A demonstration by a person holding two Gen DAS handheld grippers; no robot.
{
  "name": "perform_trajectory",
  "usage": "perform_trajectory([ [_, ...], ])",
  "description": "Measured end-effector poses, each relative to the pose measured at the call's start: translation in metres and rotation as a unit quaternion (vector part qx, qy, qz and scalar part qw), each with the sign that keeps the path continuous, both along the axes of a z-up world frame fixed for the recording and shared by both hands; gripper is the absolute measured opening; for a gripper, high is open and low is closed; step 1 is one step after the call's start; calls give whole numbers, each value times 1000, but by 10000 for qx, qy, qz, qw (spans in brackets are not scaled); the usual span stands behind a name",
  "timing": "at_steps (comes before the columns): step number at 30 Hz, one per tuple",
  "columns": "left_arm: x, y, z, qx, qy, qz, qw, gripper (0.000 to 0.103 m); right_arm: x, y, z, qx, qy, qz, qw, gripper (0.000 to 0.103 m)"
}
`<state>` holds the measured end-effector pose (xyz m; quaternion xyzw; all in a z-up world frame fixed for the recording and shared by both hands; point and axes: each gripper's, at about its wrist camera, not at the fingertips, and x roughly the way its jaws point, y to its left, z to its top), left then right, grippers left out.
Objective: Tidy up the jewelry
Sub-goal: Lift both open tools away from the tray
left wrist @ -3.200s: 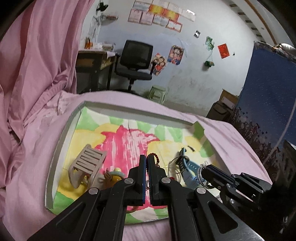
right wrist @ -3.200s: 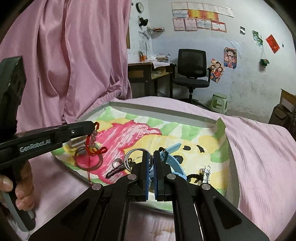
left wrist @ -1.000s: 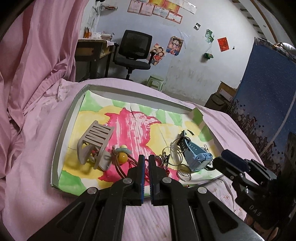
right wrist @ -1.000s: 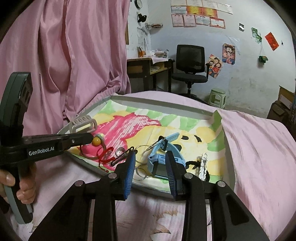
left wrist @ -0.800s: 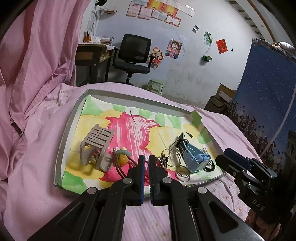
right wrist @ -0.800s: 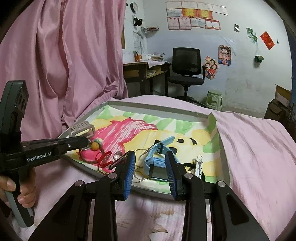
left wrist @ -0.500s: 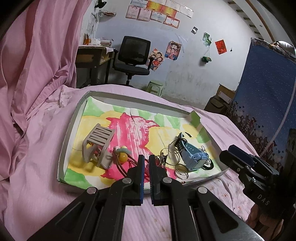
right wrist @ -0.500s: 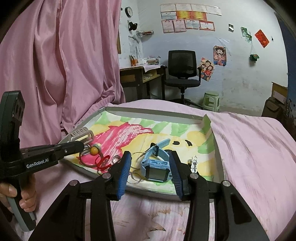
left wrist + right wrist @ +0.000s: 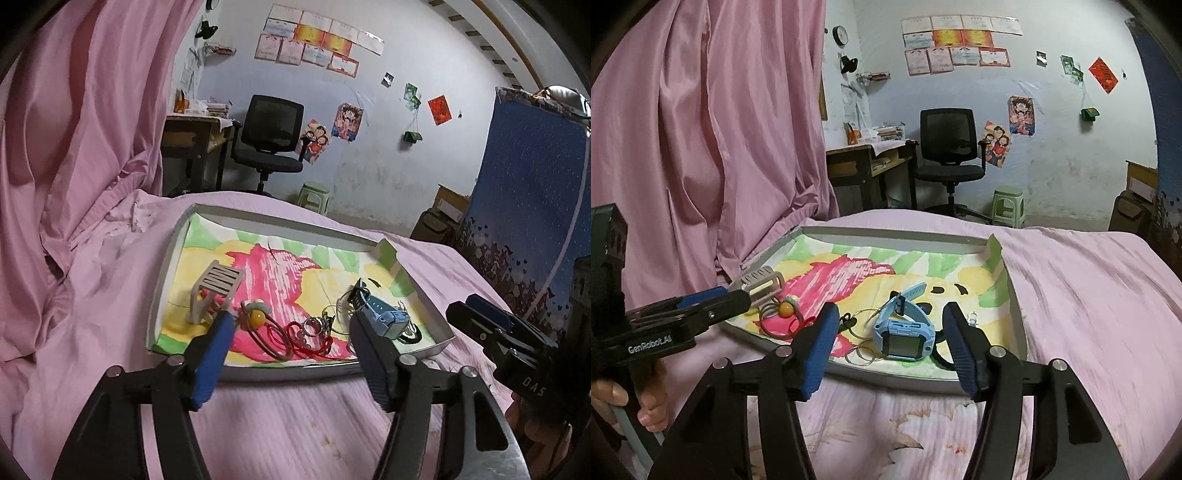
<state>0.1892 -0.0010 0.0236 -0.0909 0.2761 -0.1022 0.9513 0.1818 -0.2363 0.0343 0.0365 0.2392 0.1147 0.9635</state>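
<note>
Black left claw [image 9: 291, 325] and right claw [image 9: 890, 325], blue-padded fingers, silver screws, white "GenRobot.AI" lettering.

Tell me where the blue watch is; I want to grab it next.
In the right wrist view, the blue watch lies in the tray, near its front right, beside the metal rings.

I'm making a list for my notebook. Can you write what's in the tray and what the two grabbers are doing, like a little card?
Tray: lined with a painted sheet, on a pink bed
Blue watch: lying in the tray
Red cord: lying loose in the tray
Grey clip: inside the tray
Left hand-held gripper: open, empty
Right hand-held gripper: open, empty
</note>
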Motion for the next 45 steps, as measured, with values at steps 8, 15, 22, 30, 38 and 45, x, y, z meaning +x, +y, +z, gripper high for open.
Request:
perform_trajectory([
  [8, -22, 3, 6, 102, -269, 160, 9995, 90, -15, -4, 5, 99, -166, -100, 9998, 73],
  [15, -43, 2, 14, 194, -467, 252, 9984, 100, -32, -6, 13, 155, -345, -106, 9992, 91],
  [22, -64, 3, 23, 221, -625, 343, 9972, 102, -48, -7, 18, 195, -457, -123, 9987, 100],
  [30, -91, 5, 29, 281, -778, 416, 9957, 103, -75, -11, 21, 201, -563, -189, 9980, 101],
  [38, -120, 3, 32, 298, -878, 434, 9947, 103, -102, -13, 26, 207, -679, -236, 9972, 101],
  [45, -142, 2, 32, 339, -943, 449, 9940, 103, -126, -15, 27, 211, -749, -288, 9966, 101],
])
